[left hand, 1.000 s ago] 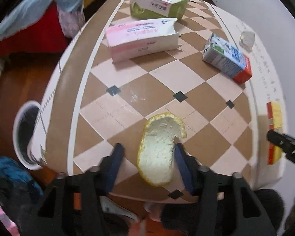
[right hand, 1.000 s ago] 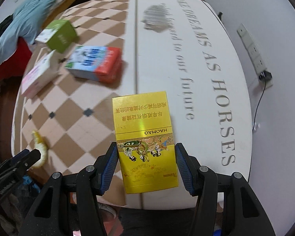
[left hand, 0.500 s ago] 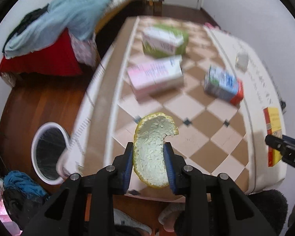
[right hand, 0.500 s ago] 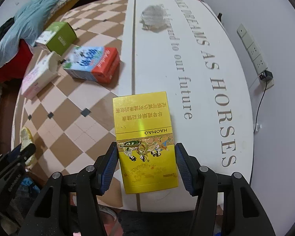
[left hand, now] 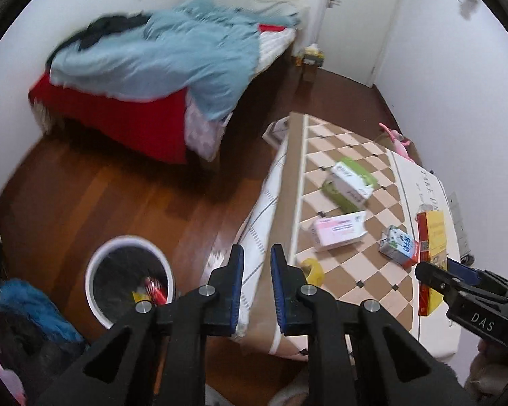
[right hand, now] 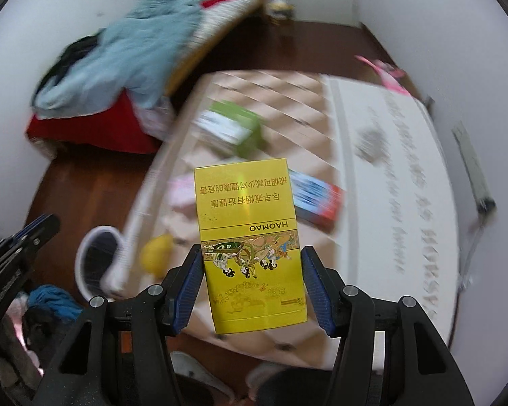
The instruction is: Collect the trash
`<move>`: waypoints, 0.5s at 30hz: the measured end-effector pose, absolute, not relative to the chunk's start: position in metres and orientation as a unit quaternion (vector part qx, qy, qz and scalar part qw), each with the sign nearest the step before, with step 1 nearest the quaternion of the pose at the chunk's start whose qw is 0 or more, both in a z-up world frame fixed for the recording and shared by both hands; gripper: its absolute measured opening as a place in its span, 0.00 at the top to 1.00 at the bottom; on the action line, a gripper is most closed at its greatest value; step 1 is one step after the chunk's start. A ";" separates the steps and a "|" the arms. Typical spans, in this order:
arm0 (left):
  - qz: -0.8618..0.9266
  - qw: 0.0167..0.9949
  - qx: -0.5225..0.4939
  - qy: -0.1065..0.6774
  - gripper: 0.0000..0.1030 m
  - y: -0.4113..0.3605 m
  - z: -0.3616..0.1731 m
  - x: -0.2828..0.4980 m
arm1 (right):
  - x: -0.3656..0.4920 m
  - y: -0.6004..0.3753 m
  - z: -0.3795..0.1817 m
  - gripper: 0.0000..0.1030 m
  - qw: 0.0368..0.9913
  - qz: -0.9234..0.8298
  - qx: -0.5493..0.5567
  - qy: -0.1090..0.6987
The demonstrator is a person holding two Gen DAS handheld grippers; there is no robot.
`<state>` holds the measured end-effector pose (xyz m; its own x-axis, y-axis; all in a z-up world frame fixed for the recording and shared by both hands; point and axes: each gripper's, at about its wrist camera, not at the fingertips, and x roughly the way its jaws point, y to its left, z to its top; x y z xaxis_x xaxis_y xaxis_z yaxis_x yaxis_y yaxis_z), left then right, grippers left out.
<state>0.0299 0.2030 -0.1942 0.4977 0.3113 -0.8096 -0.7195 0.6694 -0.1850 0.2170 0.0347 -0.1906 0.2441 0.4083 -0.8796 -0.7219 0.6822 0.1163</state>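
My left gripper [left hand: 256, 279] is raised above the table's near edge, its jaws nearly together with nothing between them. The yellow peel [left hand: 313, 268] lies on the table just right of its fingers. My right gripper [right hand: 252, 279] is shut on a yellow HAOMAO box [right hand: 249, 243] and holds it up off the table; the box also shows in the left wrist view [left hand: 431, 237]. A white trash bin [left hand: 128, 279] with a dark liner stands on the floor left of the table and holds some red and yellow trash.
On the checkered table [left hand: 365, 270] lie a green box [left hand: 350, 184], a pink box [left hand: 338, 231] and a blue-and-red carton [left hand: 399, 245]. A bed [left hand: 159, 77] with a blue blanket stands beyond. Blue cloth [left hand: 27, 308] lies by the bin on the wooden floor.
The peel was between my left fingers and now lies on the table; the left gripper has risen, pulled back and narrowed. My right gripper has lifted the yellow box off the table.
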 end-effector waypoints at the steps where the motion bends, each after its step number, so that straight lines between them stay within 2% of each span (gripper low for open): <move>1: 0.307 0.821 -0.276 0.394 0.87 0.209 -0.202 0.025 | 0.209 0.047 -0.188 0.42 0.770 0.375 -0.159 0.491; 5: 0.270 0.797 -0.336 0.423 0.84 0.222 -0.246 0.023 | 0.196 0.074 -0.196 0.42 0.761 0.384 -0.164 0.497; 7: 0.251 0.789 -0.351 0.438 0.69 0.218 -0.263 0.034 | 0.199 0.076 -0.212 0.42 0.755 0.375 -0.169 0.511; 8: 0.237 0.790 -0.355 0.440 0.64 0.215 -0.270 0.042 | 0.200 0.074 -0.218 0.42 0.754 0.369 -0.170 0.515; 9: 0.224 0.792 -0.351 0.446 0.57 0.211 -0.275 0.052 | 0.202 0.071 -0.226 0.42 0.755 0.360 -0.172 0.521; 12: 0.187 0.801 -0.309 0.478 0.47 0.192 -0.288 0.091 | 0.221 0.054 -0.251 0.42 0.754 0.330 -0.170 0.541; 15: 0.167 0.802 -0.256 0.514 0.47 0.176 -0.300 0.129 | 0.242 0.035 -0.270 0.42 0.757 0.297 -0.172 0.556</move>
